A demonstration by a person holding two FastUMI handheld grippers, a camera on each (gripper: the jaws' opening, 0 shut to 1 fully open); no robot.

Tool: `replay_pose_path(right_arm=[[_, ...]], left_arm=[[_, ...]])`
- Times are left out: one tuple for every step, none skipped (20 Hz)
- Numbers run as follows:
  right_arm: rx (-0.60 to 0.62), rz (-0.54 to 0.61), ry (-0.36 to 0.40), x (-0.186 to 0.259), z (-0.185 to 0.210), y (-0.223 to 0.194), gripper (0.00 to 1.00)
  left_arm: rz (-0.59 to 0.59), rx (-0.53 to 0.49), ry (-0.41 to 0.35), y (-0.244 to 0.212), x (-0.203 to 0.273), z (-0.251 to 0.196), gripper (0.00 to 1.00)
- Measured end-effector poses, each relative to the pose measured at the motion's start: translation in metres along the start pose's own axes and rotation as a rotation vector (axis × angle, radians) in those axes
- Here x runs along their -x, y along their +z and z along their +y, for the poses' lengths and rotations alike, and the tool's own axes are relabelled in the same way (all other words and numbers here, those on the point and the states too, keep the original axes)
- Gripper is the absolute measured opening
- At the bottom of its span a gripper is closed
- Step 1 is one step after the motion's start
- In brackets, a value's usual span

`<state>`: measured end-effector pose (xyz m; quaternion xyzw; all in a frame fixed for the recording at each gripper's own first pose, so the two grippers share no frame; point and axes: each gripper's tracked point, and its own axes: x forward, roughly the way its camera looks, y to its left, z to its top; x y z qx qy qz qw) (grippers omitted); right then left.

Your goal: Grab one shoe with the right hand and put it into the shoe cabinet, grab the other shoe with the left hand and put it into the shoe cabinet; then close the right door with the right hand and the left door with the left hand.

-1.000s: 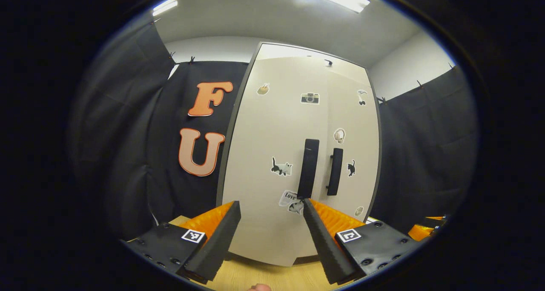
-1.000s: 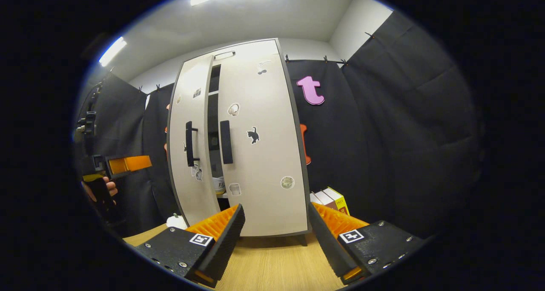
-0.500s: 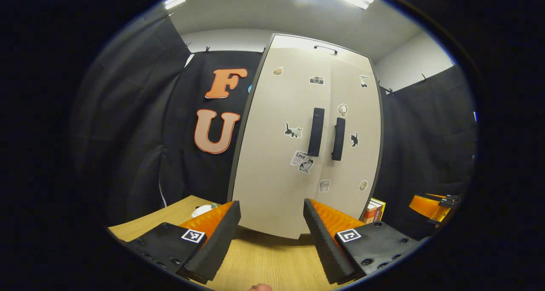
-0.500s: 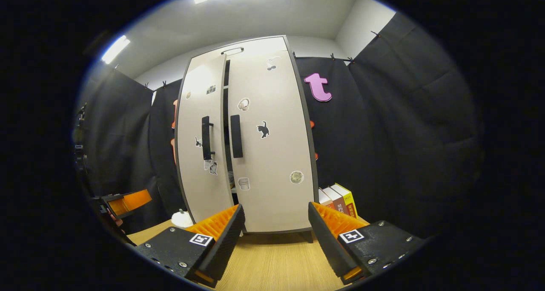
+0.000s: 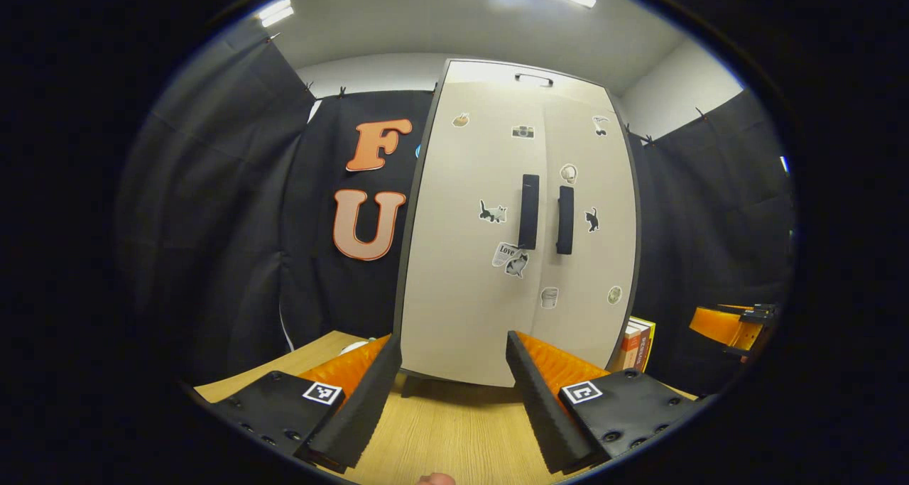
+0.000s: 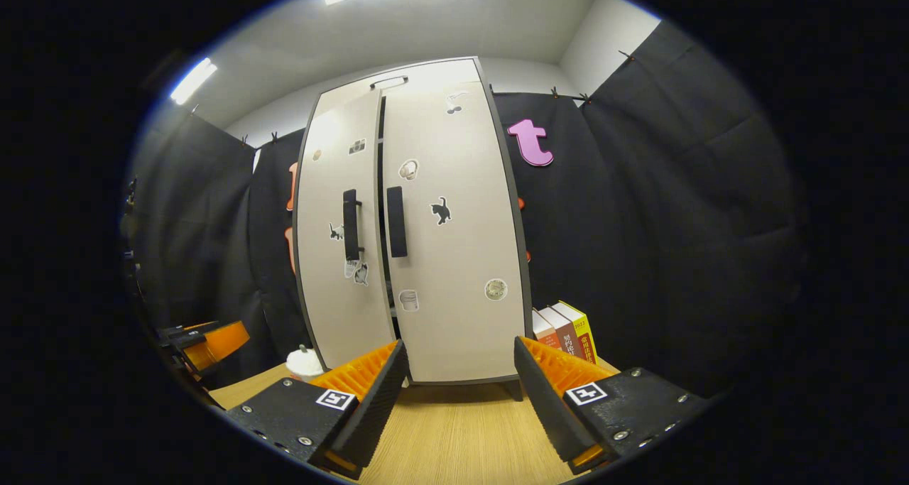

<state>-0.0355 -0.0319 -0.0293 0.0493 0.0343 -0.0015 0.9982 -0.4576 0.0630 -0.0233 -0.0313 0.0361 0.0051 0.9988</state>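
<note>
My left hand-held gripper (image 5: 449, 393) and right hand-held gripper (image 6: 458, 400) gape empty below centre; rigid shoe cabinet (image 5: 469, 272) doors probably swing lightly, best pushed near the handles (image 6: 396, 221).

Bare tabletop (image 6: 454, 435) before shoe cabinet (image 6: 454, 272), books (image 6: 568, 332) right, white object (image 6: 304, 363) left

Your left gripper (image 5: 453, 393) has two black wedge-shaped fingers (image 5: 357, 414) with finely ribbed inner faces, backed by ridged orange plastic. Each finger sits on a flat black plate studded with small screws, and each plate carries a square white sticker with a black coded pattern (image 5: 581, 392). Your right gripper (image 6: 460, 398) is built the same way: black ribbed fingers (image 6: 545, 407), orange ridged backing, screwed black plates and a coded white sticker (image 6: 335, 399) on each side, with a bit of orange at the finger bases.
</note>
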Motion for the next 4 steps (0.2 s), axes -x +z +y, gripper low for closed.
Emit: replay_pose_path(right_arm=[[-0.001,-0.001,-0.002,-0.0003,0.0002,0.0012,0.92],[-0.001,-0.003,-0.002,0.0003,0.0003,0.0013,0.92],[-0.002,-0.004,-0.002,-0.0007,0.0007,0.0018,0.92],[-0.002,-0.006,-0.001,-0.0005,0.0002,0.0021,0.86]], left_arm=[[-0.001,0.005,0.002,0.0011,-0.0003,0.0003,0.96],[-0.001,0.008,0.002,0.0016,-0.0007,0.0,0.96],[-0.001,0.01,0.003,0.0028,0.0004,0.0005,0.96],[-0.003,0.009,0.005,0.0035,-0.0004,0.001,0.96]])
